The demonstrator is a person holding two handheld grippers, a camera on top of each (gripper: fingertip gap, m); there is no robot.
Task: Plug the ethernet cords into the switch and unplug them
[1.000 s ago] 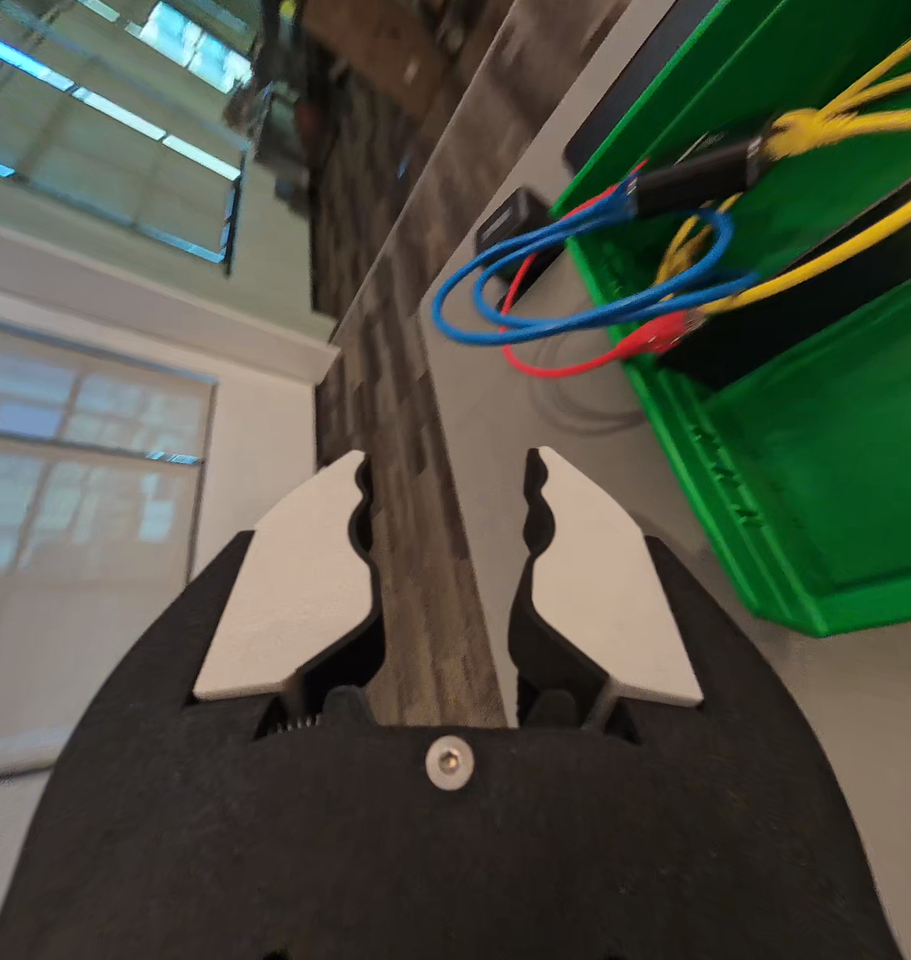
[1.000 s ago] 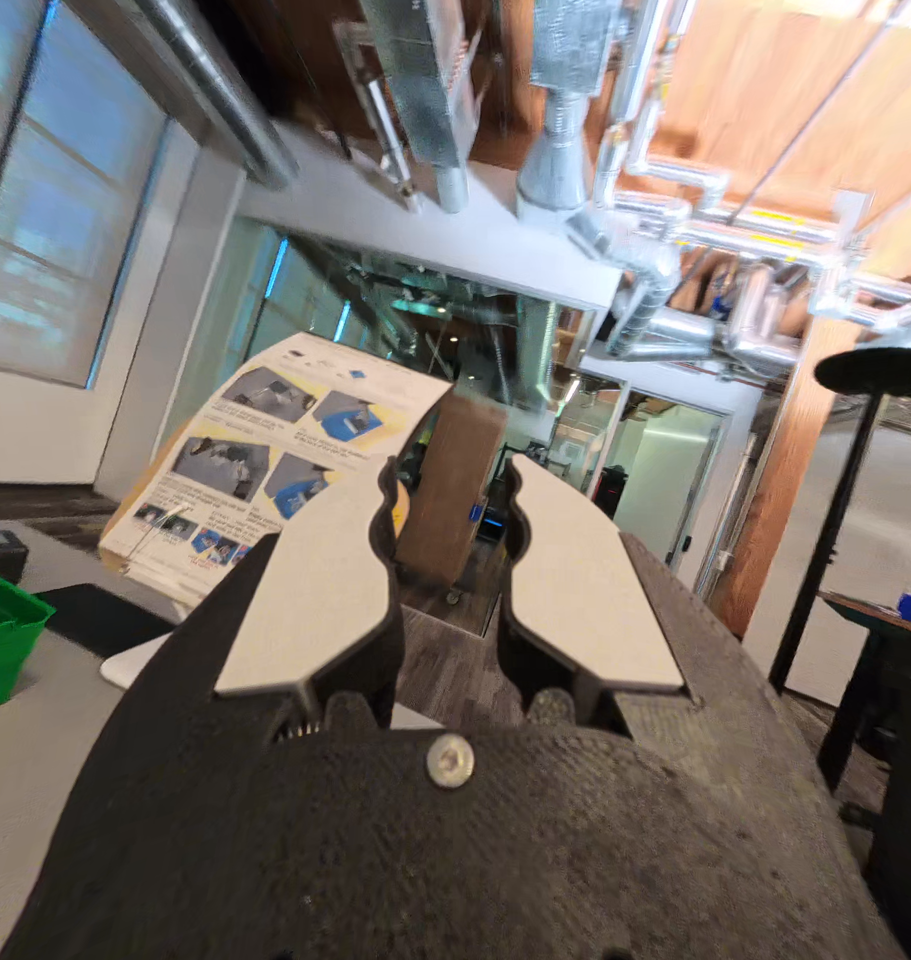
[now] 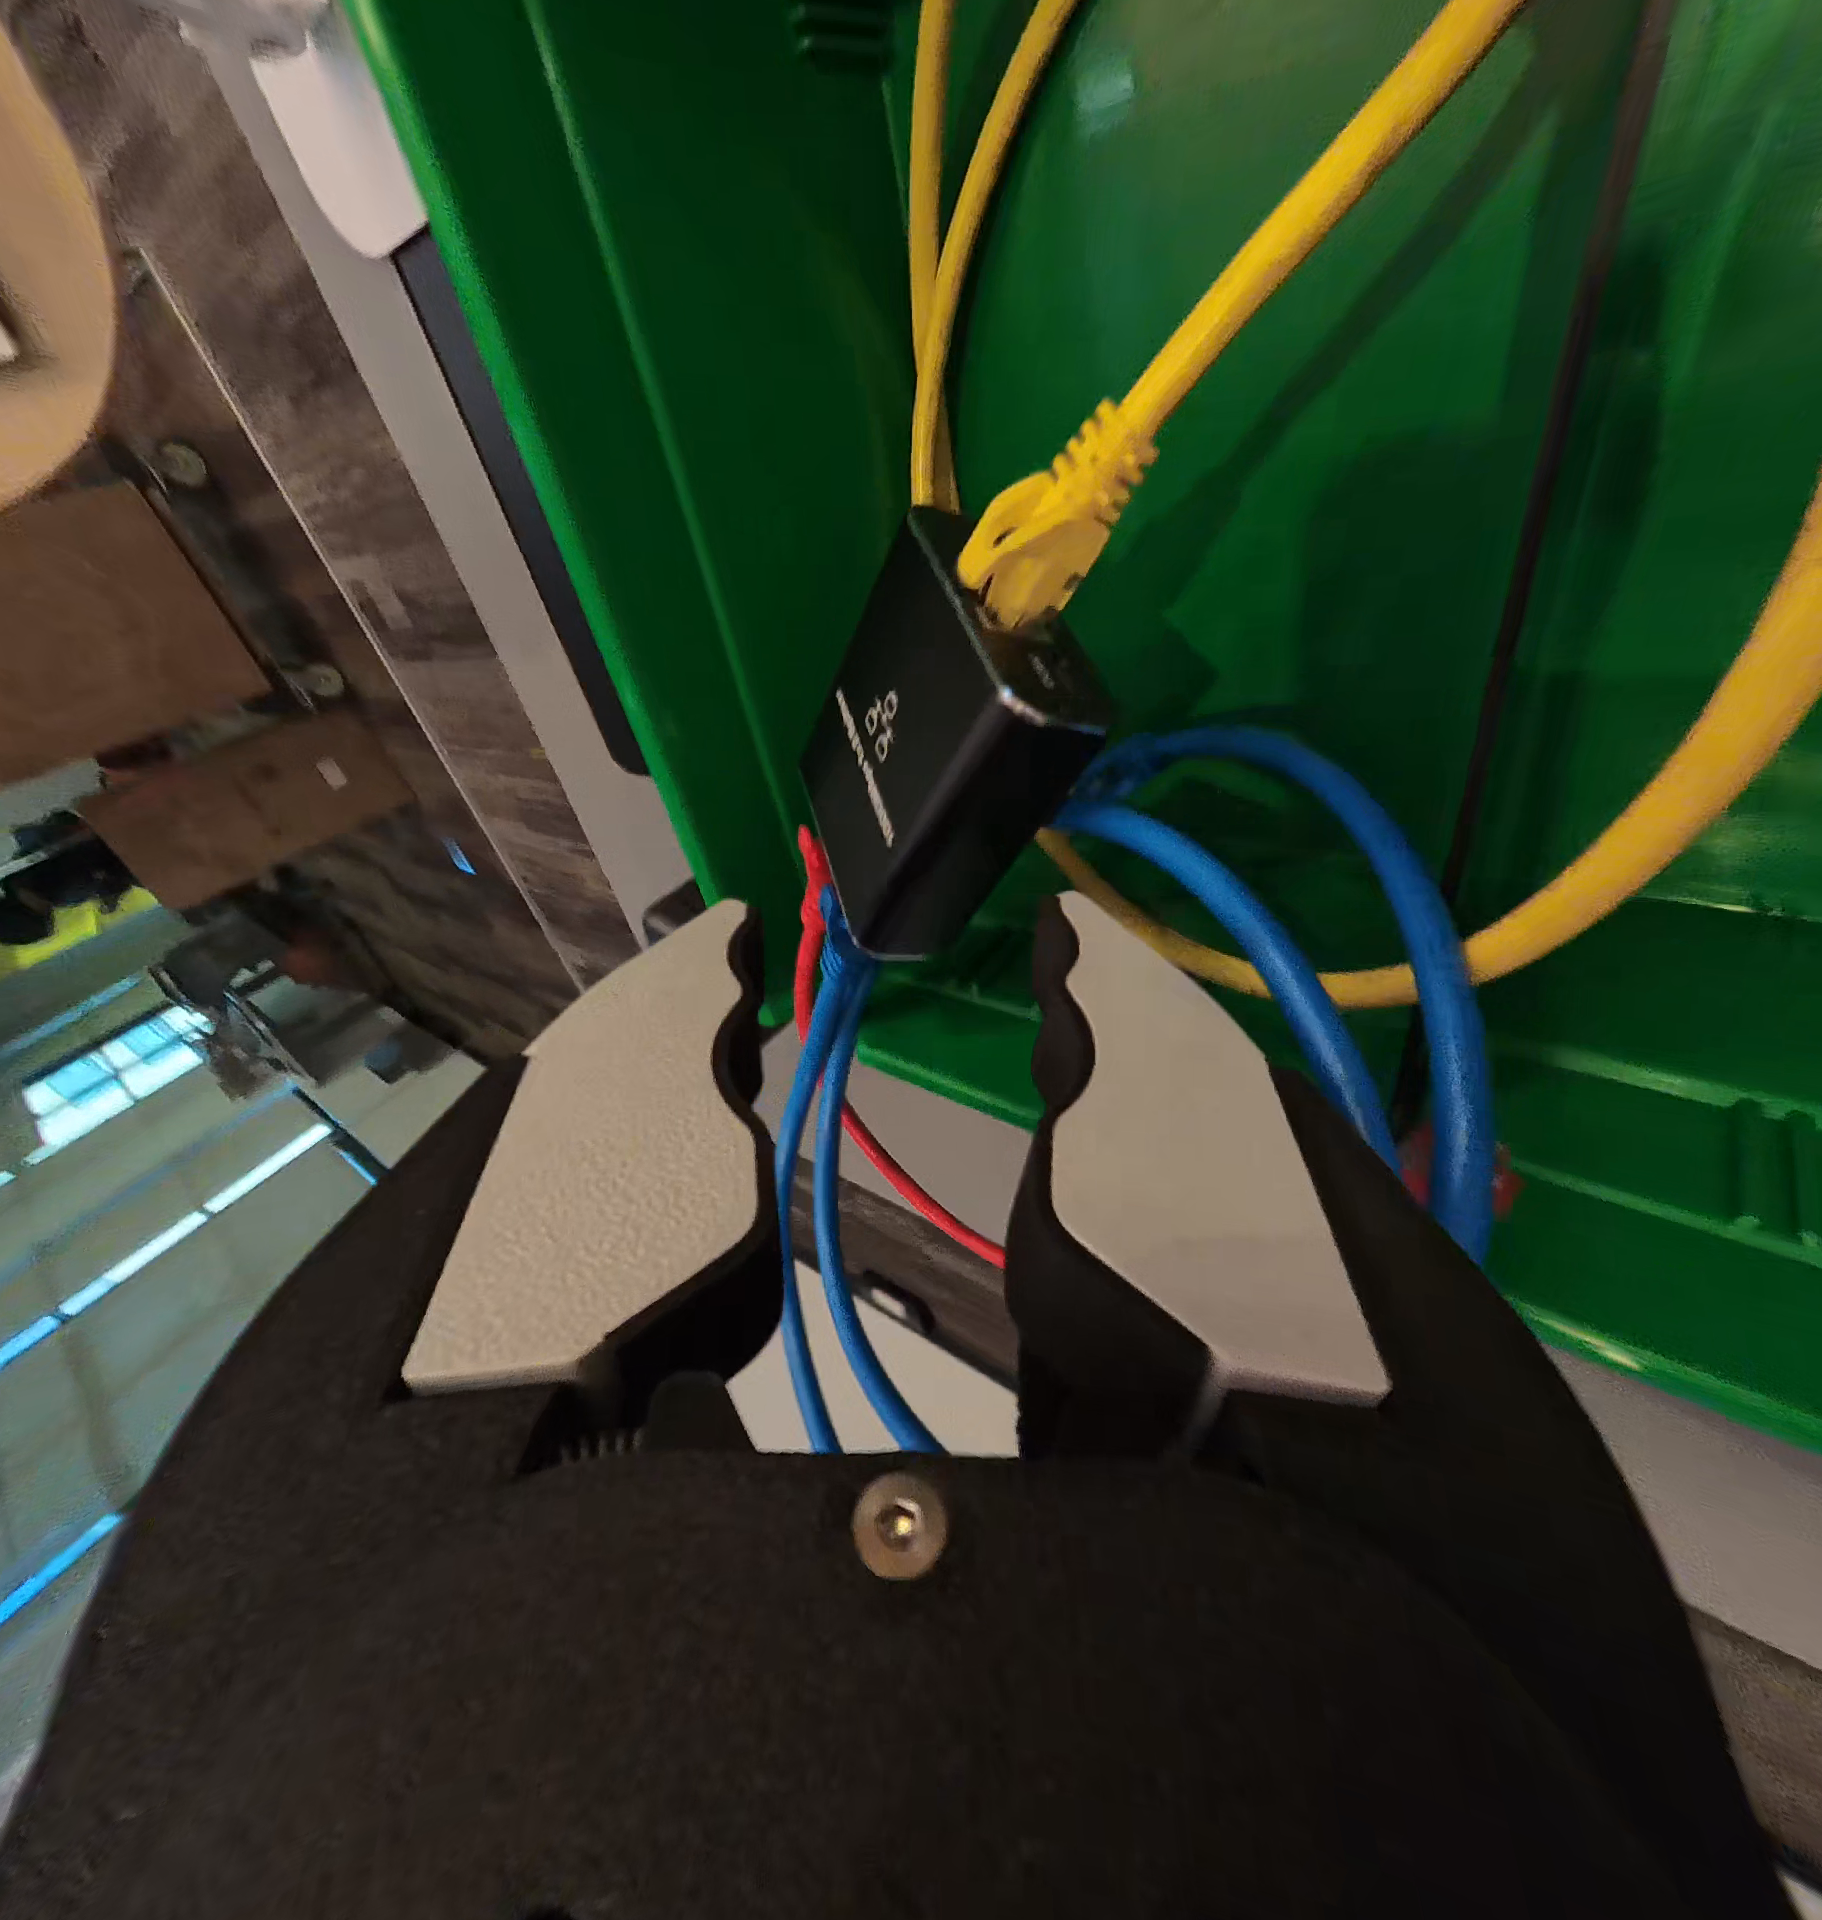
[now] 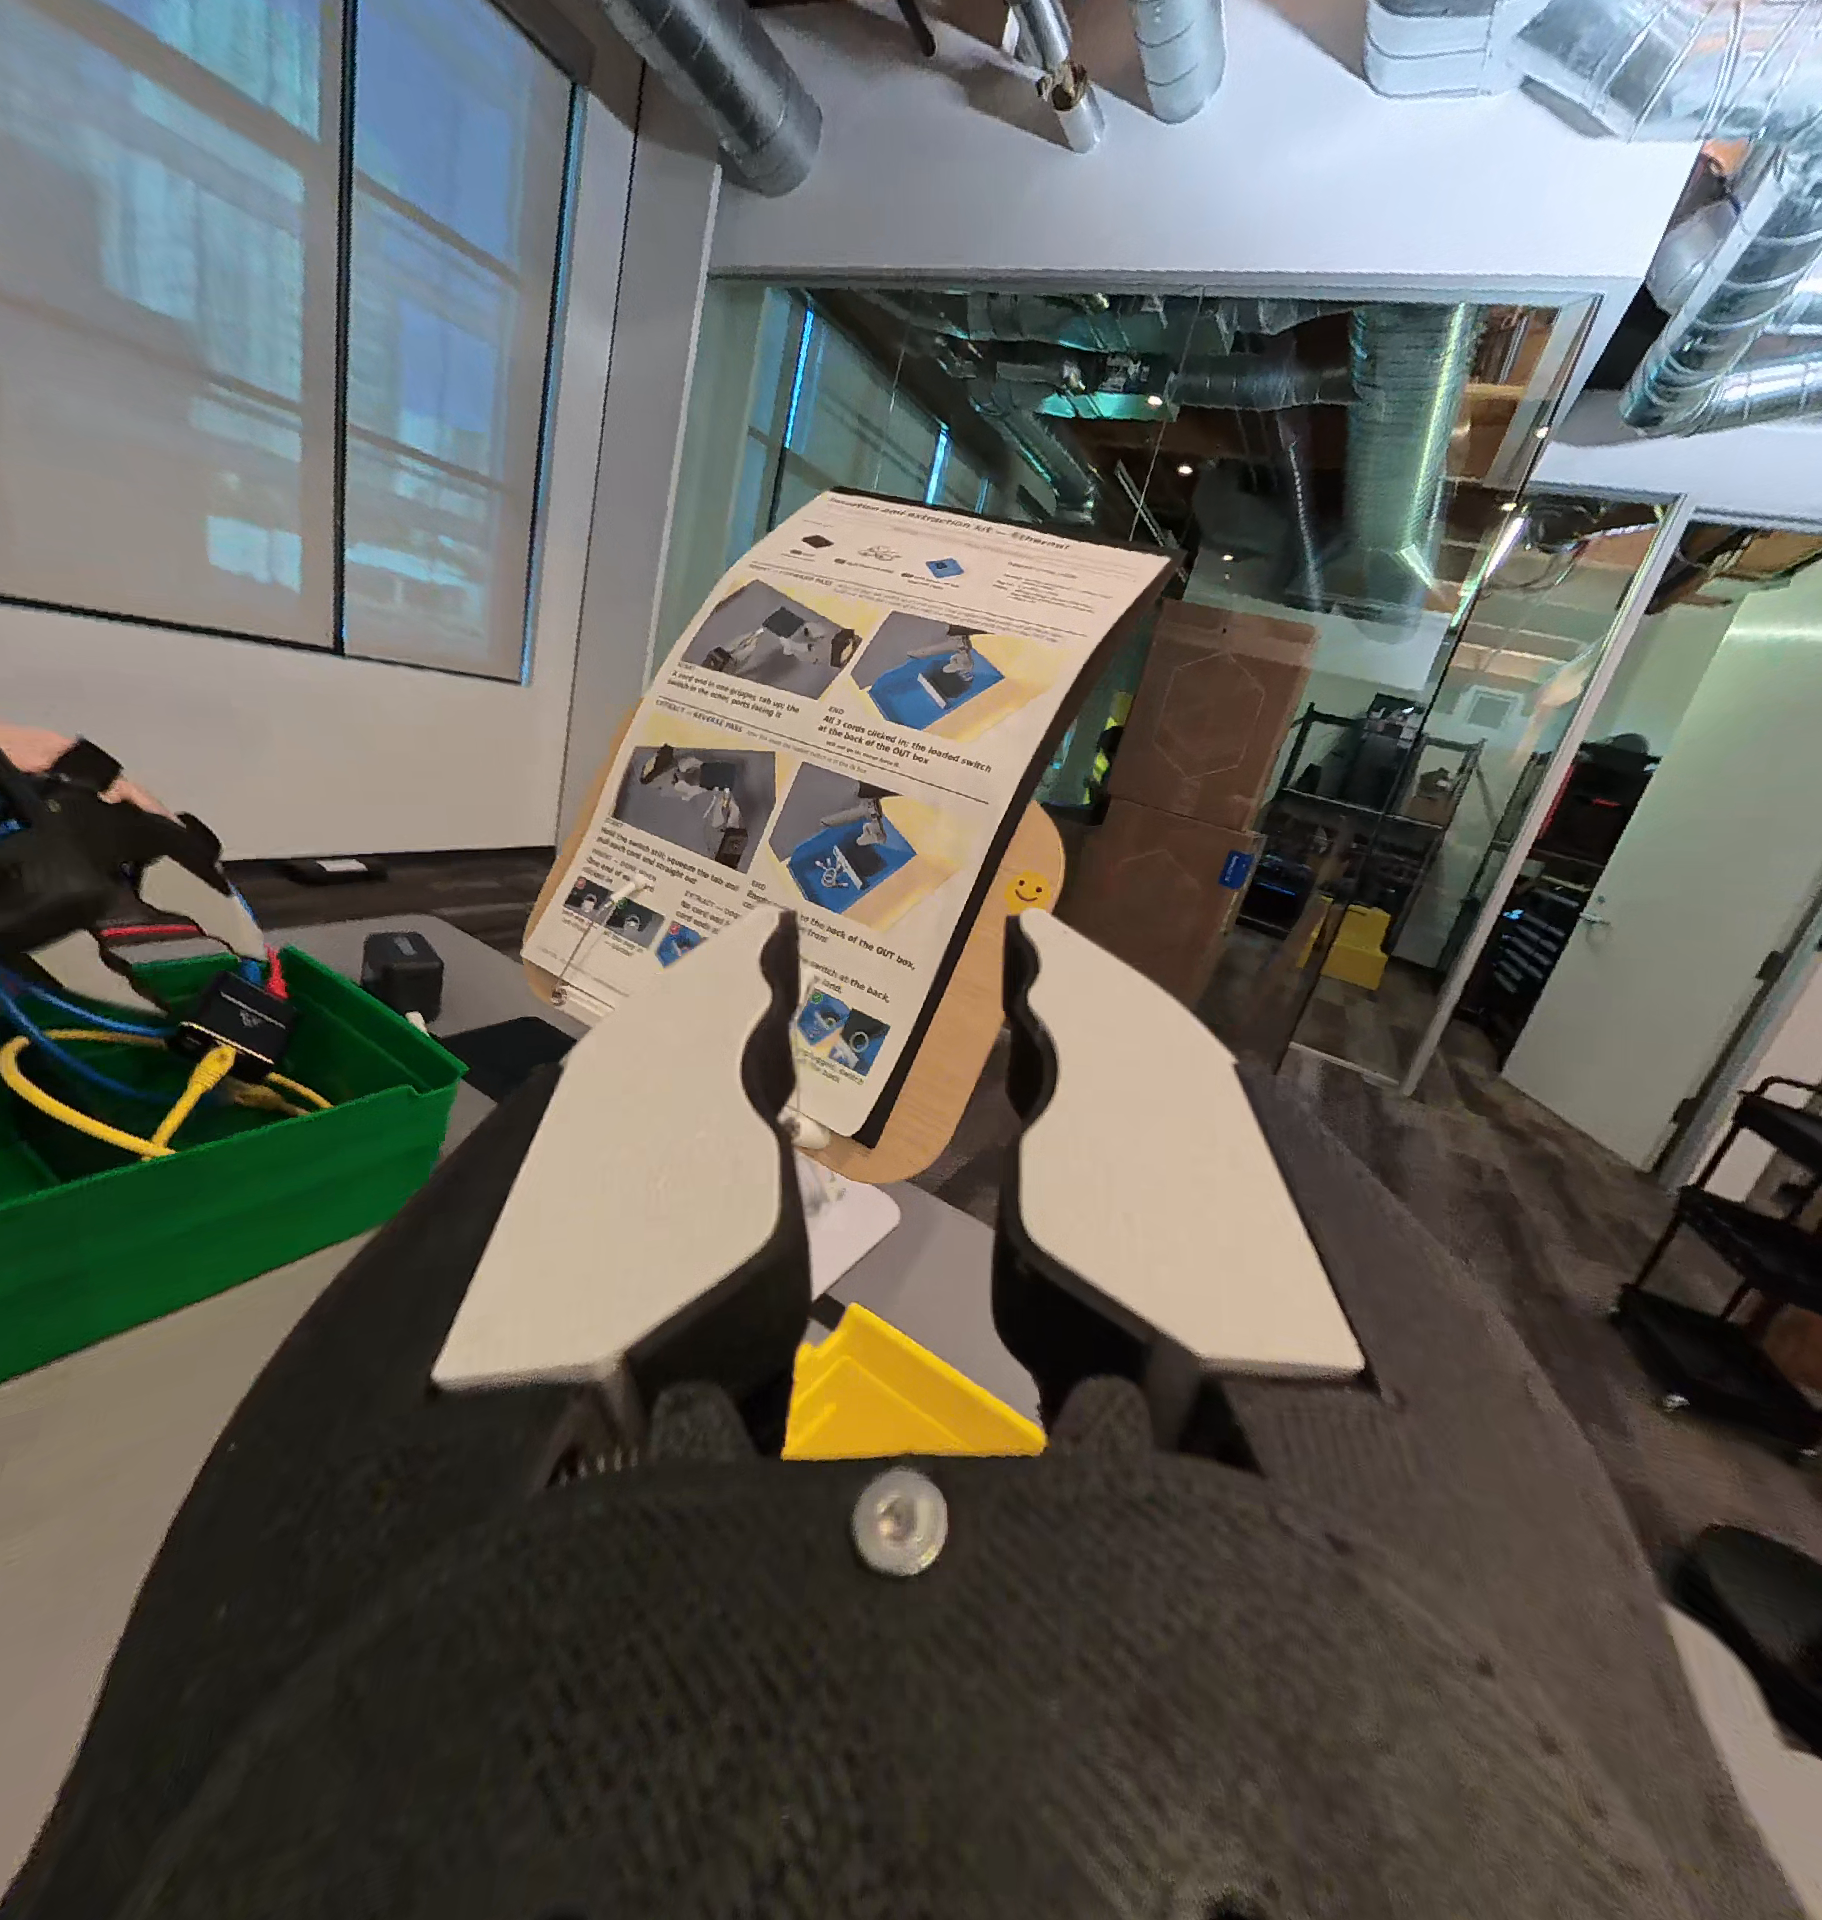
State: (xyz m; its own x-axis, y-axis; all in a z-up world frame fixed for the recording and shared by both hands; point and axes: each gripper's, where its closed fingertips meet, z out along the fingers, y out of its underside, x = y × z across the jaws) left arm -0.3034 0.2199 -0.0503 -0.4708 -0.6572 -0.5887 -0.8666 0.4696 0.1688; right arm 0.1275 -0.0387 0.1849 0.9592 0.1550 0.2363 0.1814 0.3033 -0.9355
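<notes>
— Where is the switch (image 3: 948,769)?
— Over the green bin (image 3: 678,416), cords plugged in, just ahead of our left claw (image 3: 894,914), whose fingers stand apart.
— And our right claw (image 4: 894,925)?
— Apart too, gripping nothing.

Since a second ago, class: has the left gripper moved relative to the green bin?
Yes. The left gripper has closed in on the green bin; earlier it hung back over the table edge, and now its open fingers reach the black switch and blue cords.

Daylight coming through tall windows (image 4: 263,312), silver ducts (image 4: 1769,260) running overhead, glass partitions (image 4: 1406,675) gleaming, grey carpet (image 4: 1509,1195) stretching away
</notes>
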